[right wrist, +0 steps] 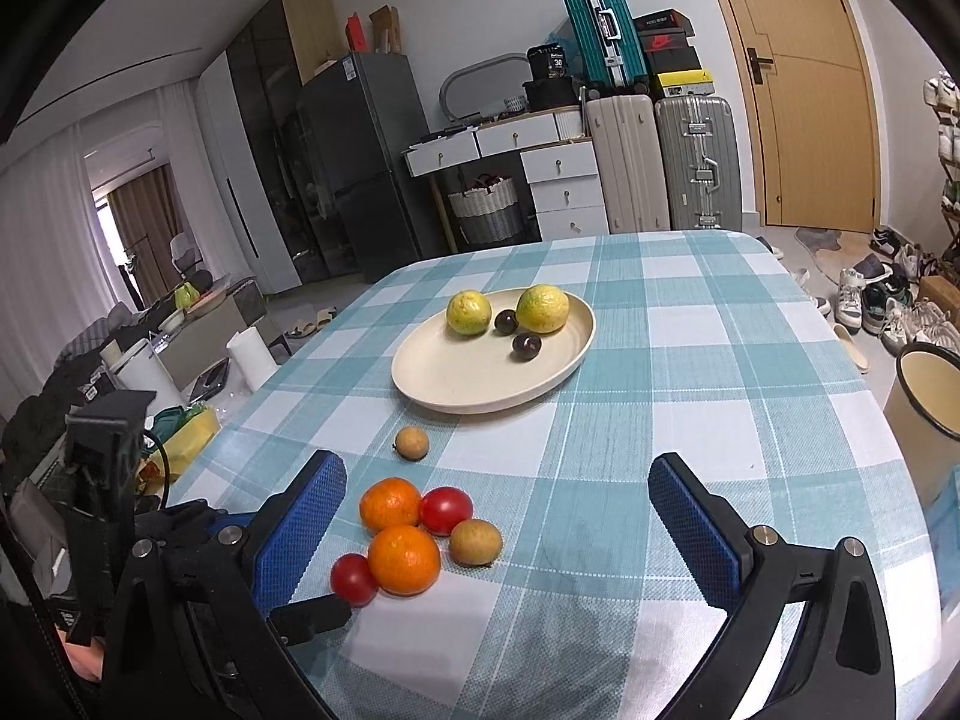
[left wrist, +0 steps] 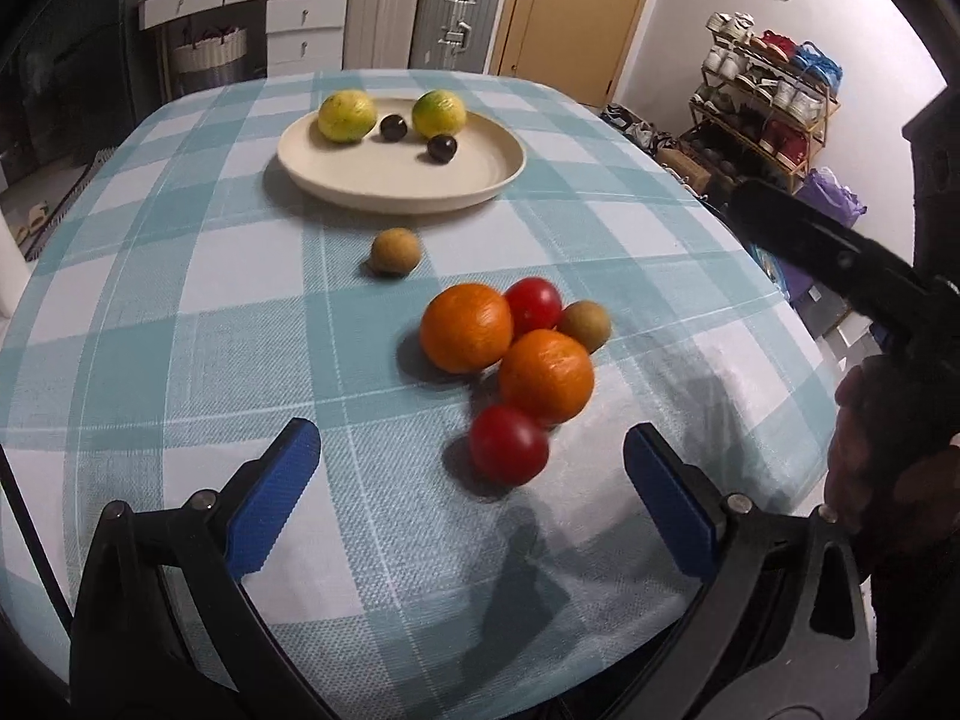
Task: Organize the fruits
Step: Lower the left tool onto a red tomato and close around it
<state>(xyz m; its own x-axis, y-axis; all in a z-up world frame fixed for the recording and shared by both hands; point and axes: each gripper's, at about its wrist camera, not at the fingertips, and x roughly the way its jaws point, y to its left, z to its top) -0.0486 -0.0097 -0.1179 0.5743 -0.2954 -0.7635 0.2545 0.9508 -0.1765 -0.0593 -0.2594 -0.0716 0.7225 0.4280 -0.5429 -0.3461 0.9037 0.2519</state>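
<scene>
A cream plate (left wrist: 480, 180) (right wrist: 456, 384) at the far side holds two yellow-green citrus fruits (left wrist: 347, 115) (right wrist: 469, 312) and two dark plums (left wrist: 442, 149) (right wrist: 526, 347). A small brown fruit (left wrist: 394, 251) (right wrist: 411, 443) lies alone in front of the plate. Nearer, a cluster of two oranges (left wrist: 467, 327) (right wrist: 403, 559), two red tomatoes (left wrist: 508, 445) (right wrist: 445, 510) and another brown fruit (left wrist: 585, 325) (right wrist: 476, 542) rests on the cloth. My left gripper (left wrist: 471, 462) is open, the nearest tomato between its blue pads. My right gripper (right wrist: 498, 489) is open above the cluster, holding nothing.
The table wears a blue-and-white checked cloth (left wrist: 180, 312) (right wrist: 690, 360). A hand holding the right gripper's black body (left wrist: 840, 252) shows at the right edge. A cream bin (right wrist: 927, 396) stands beside the table, with suitcases, drawers and a shoe rack (left wrist: 762, 102) behind.
</scene>
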